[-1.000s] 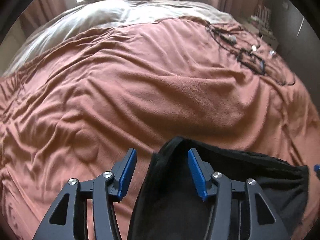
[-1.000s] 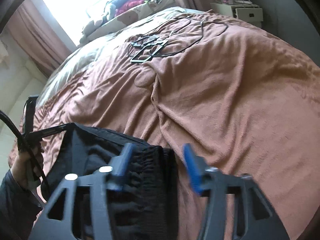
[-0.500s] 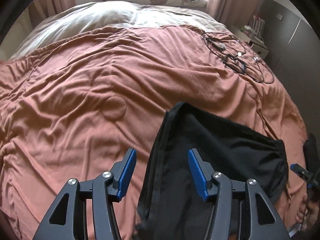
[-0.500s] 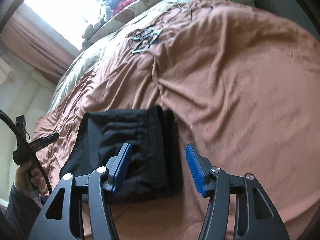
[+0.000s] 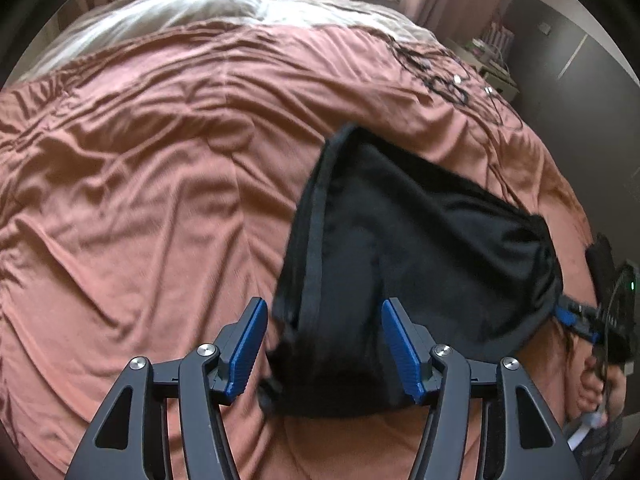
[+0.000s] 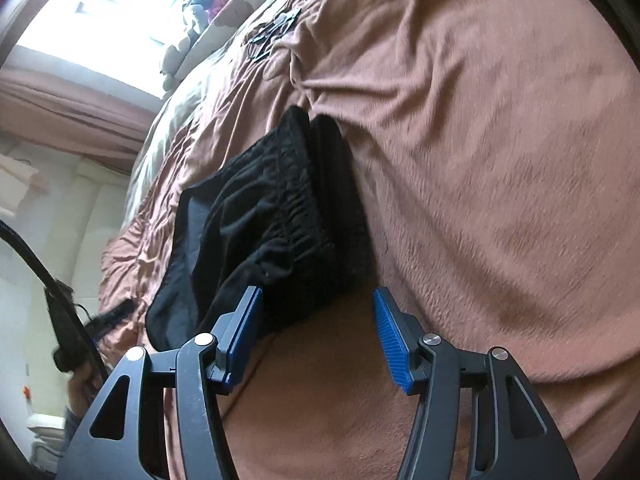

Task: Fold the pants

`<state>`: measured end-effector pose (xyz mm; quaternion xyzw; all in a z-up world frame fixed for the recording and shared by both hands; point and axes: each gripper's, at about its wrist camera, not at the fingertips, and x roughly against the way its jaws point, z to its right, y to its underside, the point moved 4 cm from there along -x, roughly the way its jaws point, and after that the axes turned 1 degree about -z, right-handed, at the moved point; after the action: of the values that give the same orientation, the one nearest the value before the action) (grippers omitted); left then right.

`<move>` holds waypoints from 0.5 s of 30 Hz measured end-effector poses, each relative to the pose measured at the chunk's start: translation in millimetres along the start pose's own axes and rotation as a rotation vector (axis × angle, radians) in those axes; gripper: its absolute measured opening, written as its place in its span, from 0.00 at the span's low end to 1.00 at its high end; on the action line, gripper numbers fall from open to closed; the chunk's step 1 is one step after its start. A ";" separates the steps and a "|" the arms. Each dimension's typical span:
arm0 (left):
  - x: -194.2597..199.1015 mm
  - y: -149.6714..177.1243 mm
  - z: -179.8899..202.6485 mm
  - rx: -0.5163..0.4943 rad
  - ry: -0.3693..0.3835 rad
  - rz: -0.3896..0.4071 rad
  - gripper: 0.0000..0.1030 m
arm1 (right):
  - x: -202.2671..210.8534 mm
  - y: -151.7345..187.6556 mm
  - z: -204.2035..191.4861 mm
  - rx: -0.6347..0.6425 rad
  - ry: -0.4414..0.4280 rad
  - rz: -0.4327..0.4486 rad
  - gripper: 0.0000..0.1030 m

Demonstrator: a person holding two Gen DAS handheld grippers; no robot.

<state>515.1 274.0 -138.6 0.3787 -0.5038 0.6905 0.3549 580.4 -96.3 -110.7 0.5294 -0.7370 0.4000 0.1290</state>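
Note:
The black pants (image 5: 408,248) lie folded into a compact bundle on the rust-brown bedspread (image 5: 152,168). In the left wrist view my left gripper (image 5: 322,344) is open and empty, just in front of the bundle's near edge. In the right wrist view the pants (image 6: 272,216) show their elastic waistband on top. My right gripper (image 6: 316,336) is open and empty, its jaws at the bundle's near corner. The right gripper also shows in the left wrist view (image 5: 576,320) at the far right. The left gripper shows in the right wrist view (image 6: 108,316), small and blurred, at the left.
Tangled black cables (image 5: 444,76) lie on the bedspread towards the back right. A pale duvet (image 5: 180,12) and pillows cover the head of the bed under a bright window (image 6: 100,8). A bedside shelf (image 5: 492,48) stands at the right.
Both grippers have let go of the pants and drawn back. The pants, held up before, now lie folded on the bedspread, further from both cameras.

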 end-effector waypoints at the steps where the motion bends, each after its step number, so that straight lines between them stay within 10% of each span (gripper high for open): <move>1: -3.2 5.2 0.4 -0.006 0.006 -0.010 0.60 | -0.8 -2.6 1.6 -0.006 -0.011 0.005 0.53; 15: -52.0 13.1 -10.2 0.005 0.032 -0.042 0.60 | -17.4 -13.9 17.3 -0.060 -0.095 0.096 0.53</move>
<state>526.0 275.0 -192.1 0.3788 -0.4881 0.6904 0.3763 603.8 -98.7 -126.2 0.5077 -0.7784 0.3581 0.0903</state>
